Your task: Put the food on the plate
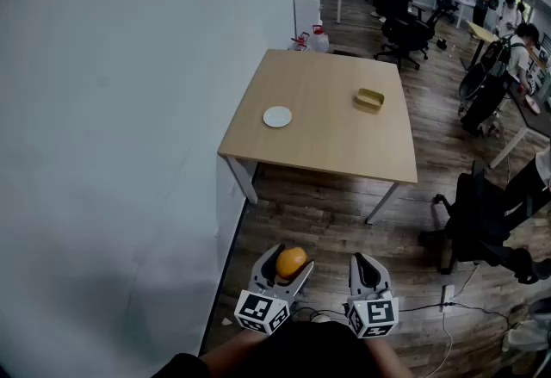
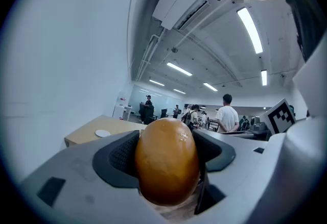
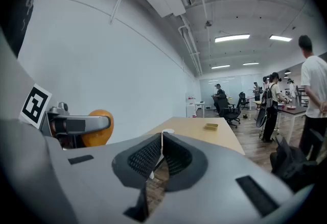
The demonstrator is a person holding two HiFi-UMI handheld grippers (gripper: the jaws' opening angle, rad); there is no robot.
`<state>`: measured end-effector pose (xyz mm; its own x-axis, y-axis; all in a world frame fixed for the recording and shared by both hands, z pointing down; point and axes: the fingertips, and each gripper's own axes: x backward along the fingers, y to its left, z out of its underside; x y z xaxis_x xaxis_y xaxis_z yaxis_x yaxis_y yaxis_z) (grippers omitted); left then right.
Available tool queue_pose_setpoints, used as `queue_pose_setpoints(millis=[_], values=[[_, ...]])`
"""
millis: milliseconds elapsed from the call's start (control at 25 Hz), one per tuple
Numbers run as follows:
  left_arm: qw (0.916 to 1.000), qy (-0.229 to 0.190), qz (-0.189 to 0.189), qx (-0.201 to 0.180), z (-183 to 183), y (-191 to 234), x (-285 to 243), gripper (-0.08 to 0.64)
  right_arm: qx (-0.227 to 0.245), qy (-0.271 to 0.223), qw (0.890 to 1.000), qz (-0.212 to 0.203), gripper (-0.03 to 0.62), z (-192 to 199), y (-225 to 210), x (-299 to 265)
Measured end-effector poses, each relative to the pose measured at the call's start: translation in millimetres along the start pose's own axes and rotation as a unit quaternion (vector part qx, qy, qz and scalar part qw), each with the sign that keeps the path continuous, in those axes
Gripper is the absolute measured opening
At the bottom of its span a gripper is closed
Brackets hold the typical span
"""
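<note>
Found the orange food item, smooth and rounded, clenched between the pads of the left gripper, with the jaws spread wide around it and pressing on both flanks. Placed it well short of the table, off the near edge and above the floor. Located the white plate on the table, toward its left edge, bare. Noted a small yellow dish on the table's far right part, well apart from the plate. Found the right gripper clamped together on nothing, likewise short of the table. Judged the step in hand to be the carry. Recommend approaching the table's left side with even pressure, since a smooth rounded surface may slip. Lower to contact at the plate's middle, and only then release. Steer clear of the yellow dish.
</note>
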<state>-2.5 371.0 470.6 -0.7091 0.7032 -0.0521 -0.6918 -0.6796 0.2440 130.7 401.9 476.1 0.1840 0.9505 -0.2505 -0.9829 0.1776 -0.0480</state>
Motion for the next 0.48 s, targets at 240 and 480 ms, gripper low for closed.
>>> queue_pose_setpoints(millis=[240,480], values=[[0.9993,-0.001,-0.005,-0.037,5.7,-30.3,-3.8,0.324,-0.002,-0.013,1.0,-0.012,0.063,2.8,-11.3,24.7],[0.9995,0.007,-0.018,-0.024,22.2,-41.7,-8.7,0.324,-0.034,0.006,0.999,-0.025,0.064,26.7,-26.1,35.1]])
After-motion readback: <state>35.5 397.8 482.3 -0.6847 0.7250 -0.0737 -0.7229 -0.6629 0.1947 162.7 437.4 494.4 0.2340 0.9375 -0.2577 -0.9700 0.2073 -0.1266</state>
